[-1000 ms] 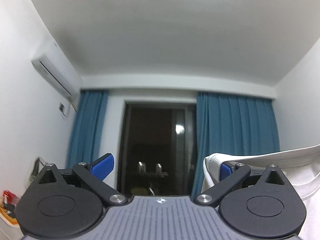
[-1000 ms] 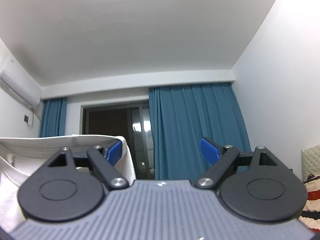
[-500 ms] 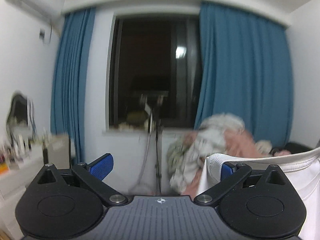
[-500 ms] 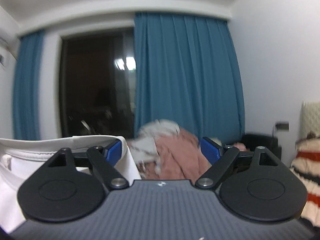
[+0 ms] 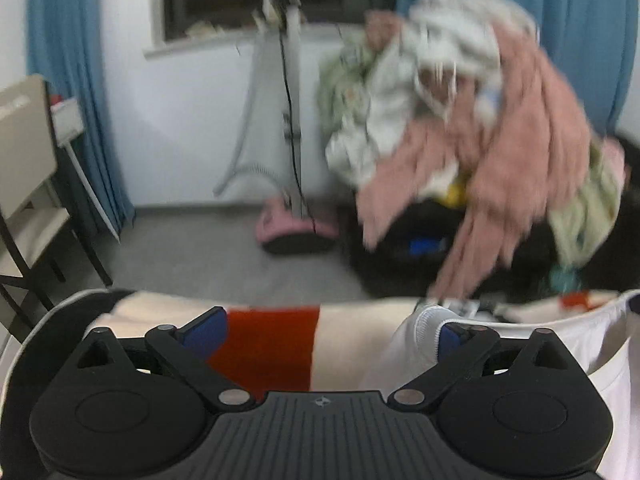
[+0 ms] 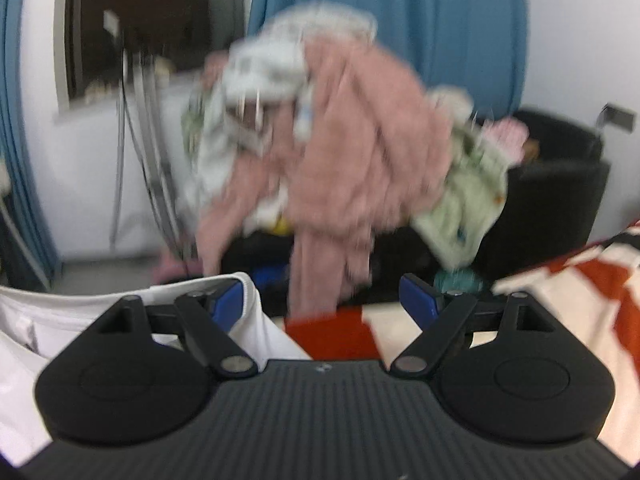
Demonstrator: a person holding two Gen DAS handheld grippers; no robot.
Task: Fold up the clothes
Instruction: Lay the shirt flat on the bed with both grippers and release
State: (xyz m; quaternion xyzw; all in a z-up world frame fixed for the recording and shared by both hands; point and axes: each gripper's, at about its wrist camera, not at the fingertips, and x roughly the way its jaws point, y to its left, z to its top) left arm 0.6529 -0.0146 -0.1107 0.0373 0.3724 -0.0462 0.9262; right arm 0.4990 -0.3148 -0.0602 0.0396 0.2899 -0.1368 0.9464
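Observation:
A white T-shirt (image 5: pixel 568 344) hangs over the right finger of my left gripper (image 5: pixel 326 334), whose jaws stand wide apart. The same white T-shirt (image 6: pixel 80 320) hangs over the left finger of my right gripper (image 6: pixel 322 304), also wide apart. The shirt stretches between the two grippers above a cream and red-orange striped blanket (image 5: pixel 272 344), which also shows in the right wrist view (image 6: pixel 580 292). Neither pair of fingers closes on the cloth.
A heap of pink and pale green clothes (image 5: pixel 480 120) lies on a black armchair (image 6: pixel 560 184) ahead. A pink-based garment steamer (image 5: pixel 292 200) stands on the grey floor. A chair (image 5: pixel 24 184) is at the left, with blue curtains (image 6: pixel 380 24) behind.
Both grippers have tilted down from the ceiling and curtains toward the floor and the blanket, carrying the white T-shirt with them. The jaws stayed apart.

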